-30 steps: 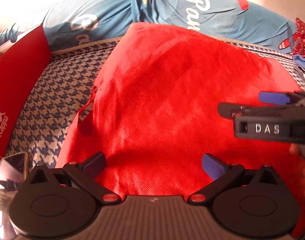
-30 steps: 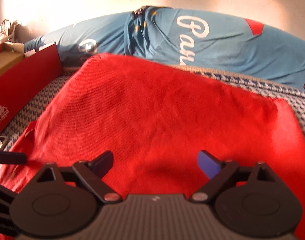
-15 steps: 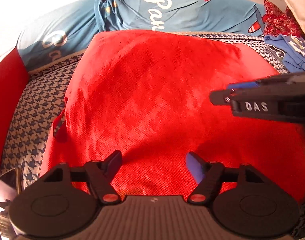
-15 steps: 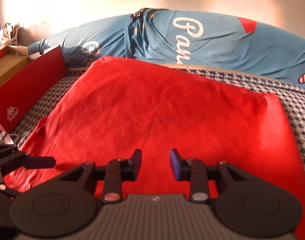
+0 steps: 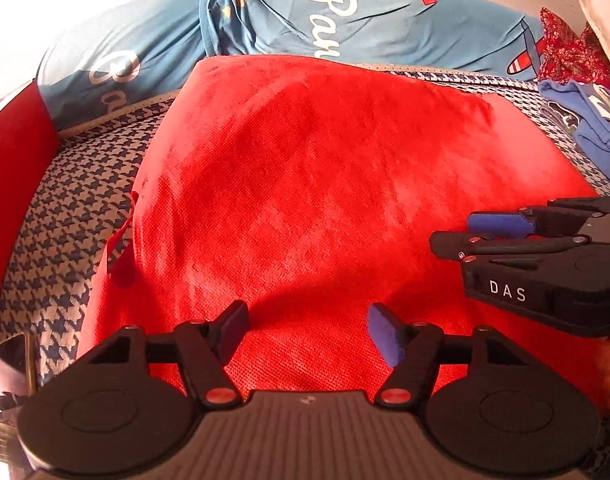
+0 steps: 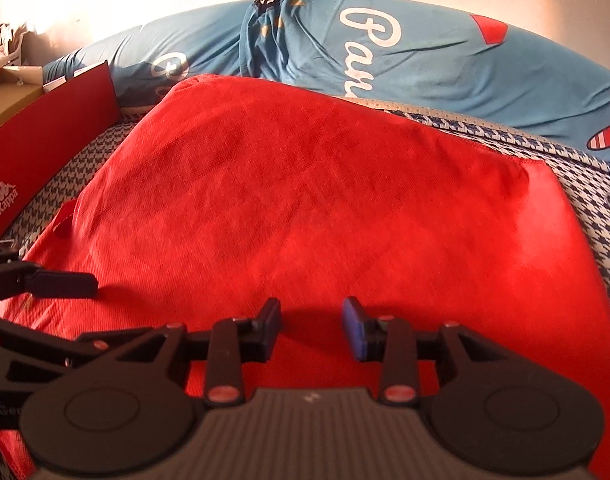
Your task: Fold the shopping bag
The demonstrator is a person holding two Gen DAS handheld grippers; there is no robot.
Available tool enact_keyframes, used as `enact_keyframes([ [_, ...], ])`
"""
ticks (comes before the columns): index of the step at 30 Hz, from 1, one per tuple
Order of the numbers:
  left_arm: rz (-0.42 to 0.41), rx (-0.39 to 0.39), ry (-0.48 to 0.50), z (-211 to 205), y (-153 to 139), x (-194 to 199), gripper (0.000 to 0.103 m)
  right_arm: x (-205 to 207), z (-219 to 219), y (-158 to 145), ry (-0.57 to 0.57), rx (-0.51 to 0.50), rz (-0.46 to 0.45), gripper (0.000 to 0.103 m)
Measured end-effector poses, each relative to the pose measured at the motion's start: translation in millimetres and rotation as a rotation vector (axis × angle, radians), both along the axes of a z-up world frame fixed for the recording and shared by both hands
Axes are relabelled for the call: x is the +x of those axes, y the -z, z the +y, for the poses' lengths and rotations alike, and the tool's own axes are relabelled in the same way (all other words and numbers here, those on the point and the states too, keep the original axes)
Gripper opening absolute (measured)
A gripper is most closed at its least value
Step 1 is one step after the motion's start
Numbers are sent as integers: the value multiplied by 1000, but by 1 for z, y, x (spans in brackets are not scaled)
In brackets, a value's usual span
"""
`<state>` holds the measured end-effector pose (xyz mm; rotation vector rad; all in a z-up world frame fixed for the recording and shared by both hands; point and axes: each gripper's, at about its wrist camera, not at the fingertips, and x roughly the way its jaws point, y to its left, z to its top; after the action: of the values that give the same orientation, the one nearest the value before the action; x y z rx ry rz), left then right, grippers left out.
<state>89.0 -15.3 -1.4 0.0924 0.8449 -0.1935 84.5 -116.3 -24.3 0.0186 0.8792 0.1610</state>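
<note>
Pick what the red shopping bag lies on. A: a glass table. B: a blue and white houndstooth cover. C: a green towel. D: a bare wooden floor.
B: the red shopping bag lies spread flat on the blue and white houndstooth cover, whose pattern shows along both of its sides.

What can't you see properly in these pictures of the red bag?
- Blue pillow: right wrist view, the end of its white word is hidden behind the red bag.
- Red box: right wrist view, cut off by the left edge.
- Shiny thing: left wrist view, cut off at the bottom-left corner; unidentifiable.
</note>
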Motion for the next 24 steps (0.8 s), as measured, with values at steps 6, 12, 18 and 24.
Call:
enact_keyframes([
  [6,-4,-8,5,2,-1,-1,52,2,-3,-8,-3,36,-10,34],
  [12,5,-28,-17,8,-1,3,48,16,5,-31,-68,59,-41,34],
  [18,-2,9,-80,16,-1,8,69,53,41,-64,-176,55,-126,69],
  [24,5,-20,-130,26,-1,12,70,100,83,-85,-289,29,-203,78],
])
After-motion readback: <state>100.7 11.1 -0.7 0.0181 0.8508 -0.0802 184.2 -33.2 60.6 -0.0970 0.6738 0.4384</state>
